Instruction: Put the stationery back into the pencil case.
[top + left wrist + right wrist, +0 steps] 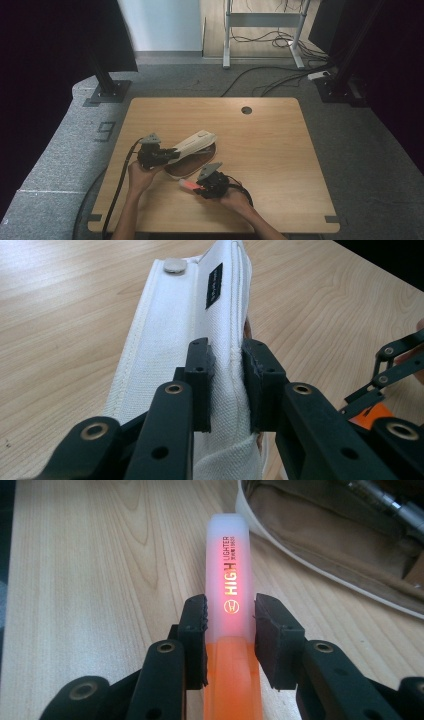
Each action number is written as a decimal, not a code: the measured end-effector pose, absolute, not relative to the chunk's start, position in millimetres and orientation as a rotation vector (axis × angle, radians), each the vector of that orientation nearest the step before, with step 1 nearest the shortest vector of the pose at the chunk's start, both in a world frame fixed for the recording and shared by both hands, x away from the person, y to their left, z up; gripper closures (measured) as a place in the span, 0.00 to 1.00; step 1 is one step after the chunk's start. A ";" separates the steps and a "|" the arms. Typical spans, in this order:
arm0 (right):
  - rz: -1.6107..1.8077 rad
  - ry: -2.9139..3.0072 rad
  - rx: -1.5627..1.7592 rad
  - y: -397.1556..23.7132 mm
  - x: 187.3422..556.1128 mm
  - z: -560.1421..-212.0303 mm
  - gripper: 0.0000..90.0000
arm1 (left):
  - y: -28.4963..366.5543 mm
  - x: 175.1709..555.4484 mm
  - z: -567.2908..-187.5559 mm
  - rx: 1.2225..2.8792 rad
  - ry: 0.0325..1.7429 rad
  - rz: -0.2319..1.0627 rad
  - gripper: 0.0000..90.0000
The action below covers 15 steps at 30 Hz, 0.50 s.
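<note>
One orange highlighter (231, 610) lies between the jaws of the right gripper (230, 612), its translucent cap pointing away along the jaws and its orange body running back between them. The left pad meets the barrel; a thin gap seems to remain at the right pad, so a firm clamp cannot be confirmed. In the high view the highlighter (188, 185) projects from the right gripper (200, 188) toward the left, low over the wooden surface (280, 150) and just beside the pencil case.

One white canvas pencil case (190, 330) lies open near the middle of the surface, its tan lining (320, 535) exposed, with metal pens in it at the upper right of the right gripper view, too cropped to count. The left gripper (227, 382) is closed tight on the seamed edge of the raised flap, pads pressing the fabric from both sides. In the high view the left gripper (172, 155) holds that flap (195, 142) lifted and angled up to the right.

Both hands enter from the bottom edge: the left hand (139, 175) reaches forward, the right hand (235, 197) angles in toward the case. Count: two grippers, one case, one highlighter.
</note>
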State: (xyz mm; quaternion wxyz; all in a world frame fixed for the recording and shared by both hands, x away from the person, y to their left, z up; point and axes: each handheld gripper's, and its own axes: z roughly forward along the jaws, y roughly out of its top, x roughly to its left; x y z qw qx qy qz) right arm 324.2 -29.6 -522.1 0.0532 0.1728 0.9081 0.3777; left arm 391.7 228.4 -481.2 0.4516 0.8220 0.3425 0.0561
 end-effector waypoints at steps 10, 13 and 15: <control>1.157 2.735 0.547 -37.8 329.6 -514.1 0.73 | 228.6 391.8 -480.9 2.024 0.846 0.140 0.83; 1.155 2.724 0.552 -40.0 333.2 -511.3 0.73 | 228.7 391.7 -480.7 2.019 0.848 0.140 0.83; 1.156 2.719 0.557 -40.2 334.0 -510.5 0.73 | 228.7 391.7 -480.7 2.019 0.848 0.140 0.83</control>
